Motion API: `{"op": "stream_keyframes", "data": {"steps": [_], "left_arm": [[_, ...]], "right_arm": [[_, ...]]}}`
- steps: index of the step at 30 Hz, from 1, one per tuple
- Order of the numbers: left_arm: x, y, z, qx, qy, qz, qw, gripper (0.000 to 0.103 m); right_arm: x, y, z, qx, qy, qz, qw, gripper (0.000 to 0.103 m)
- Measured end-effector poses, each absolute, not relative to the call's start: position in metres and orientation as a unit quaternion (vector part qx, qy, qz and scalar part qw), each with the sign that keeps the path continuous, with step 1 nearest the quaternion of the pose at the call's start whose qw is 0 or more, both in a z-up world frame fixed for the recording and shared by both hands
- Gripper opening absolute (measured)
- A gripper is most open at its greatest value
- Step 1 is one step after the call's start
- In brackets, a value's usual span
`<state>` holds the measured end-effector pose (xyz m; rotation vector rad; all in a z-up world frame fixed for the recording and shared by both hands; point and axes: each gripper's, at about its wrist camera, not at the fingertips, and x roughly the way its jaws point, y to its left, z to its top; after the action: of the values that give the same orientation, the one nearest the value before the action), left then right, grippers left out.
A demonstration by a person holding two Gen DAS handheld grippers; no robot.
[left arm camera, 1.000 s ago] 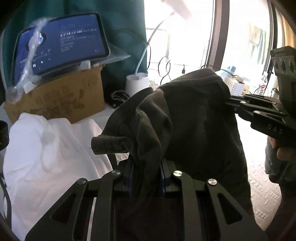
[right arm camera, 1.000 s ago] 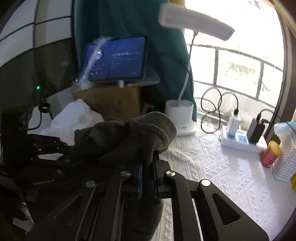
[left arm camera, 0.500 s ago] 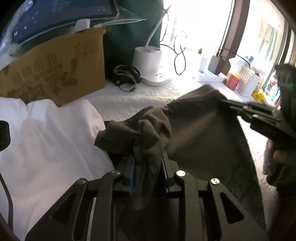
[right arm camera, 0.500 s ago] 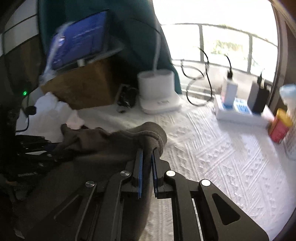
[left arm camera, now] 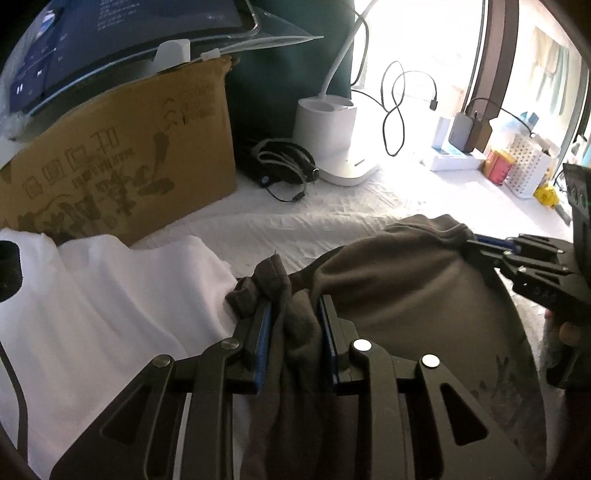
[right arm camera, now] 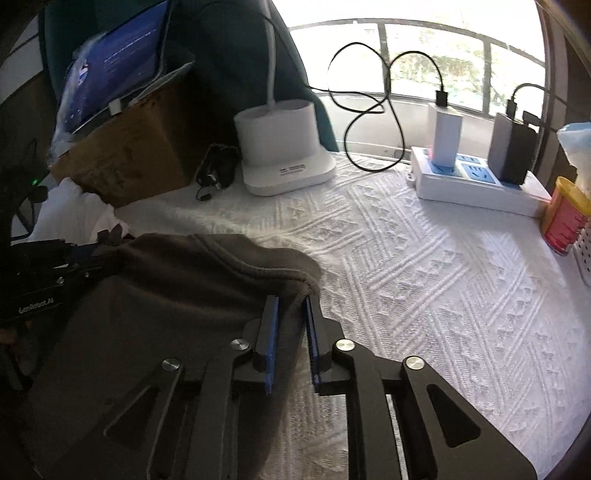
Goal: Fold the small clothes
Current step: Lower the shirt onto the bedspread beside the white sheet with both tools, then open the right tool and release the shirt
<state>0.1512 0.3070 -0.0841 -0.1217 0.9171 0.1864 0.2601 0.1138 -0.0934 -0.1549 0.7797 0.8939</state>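
Observation:
A dark brown garment (left arm camera: 413, 306) lies stretched between both grippers, low over the white textured tablecloth (right arm camera: 424, 266). My left gripper (left arm camera: 295, 306) is shut on a bunched corner of it. My right gripper (right arm camera: 290, 306) is shut on the hemmed edge of the garment (right arm camera: 177, 295) at its other corner. The right gripper also shows in the left wrist view (left arm camera: 480, 242), at the right. The left gripper shows in the right wrist view (right arm camera: 79, 254), at the left. The lower part of the garment is hidden behind the gripper frames.
White cloth (left arm camera: 92, 314) lies at the left. A cardboard box (left arm camera: 110, 158) with a tablet (left arm camera: 110, 33) on top stands behind it. A white lamp base (right arm camera: 284, 155), cables (left arm camera: 284, 162), a power strip (right arm camera: 476, 184), a red can (right arm camera: 565, 218) and a white basket (left arm camera: 528, 166) line the back.
Both grippers have lowered the garment from hanging in the air down toward the tablecloth and moved it forward. It now lies spread flatter between them.

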Motion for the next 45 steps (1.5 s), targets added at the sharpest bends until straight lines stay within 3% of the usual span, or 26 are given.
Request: {"op": "stream_keyframes", "data": {"steps": [5, 13, 15, 21, 34, 45], "left_arm": [[0.148, 0.306, -0.077, -0.035, 0.426, 0.122, 0.896, 0.025], [0.137, 0.301, -0.065, -0.031, 0.421, 0.133, 0.897, 0.026], [0.13, 0.3, -0.059, -0.032, 0.417, 0.135, 0.898, 0.036], [0.111, 0.269, -0.052, -0.02, 0.42, 0.105, 0.901, 0.038], [0.063, 0.229, -0.086, -0.024, 0.484, 0.102, 0.869, 0.047], [0.037, 0.223, -0.084, -0.006, 0.461, 0.136, 0.877, 0.049]], "right_arm": [[0.263, 0.106, -0.093, -0.072, 0.369, 0.4, 0.836, 0.039], [0.256, 0.091, -0.091, -0.072, 0.362, 0.382, 0.848, 0.04], [0.252, 0.087, -0.091, -0.069, 0.36, 0.378, 0.85, 0.04], [0.237, 0.077, -0.086, -0.065, 0.352, 0.379, 0.853, 0.041], [0.189, 0.058, -0.091, -0.078, 0.361, 0.399, 0.839, 0.041], [0.143, 0.041, -0.098, -0.092, 0.368, 0.419, 0.825, 0.041]]}}
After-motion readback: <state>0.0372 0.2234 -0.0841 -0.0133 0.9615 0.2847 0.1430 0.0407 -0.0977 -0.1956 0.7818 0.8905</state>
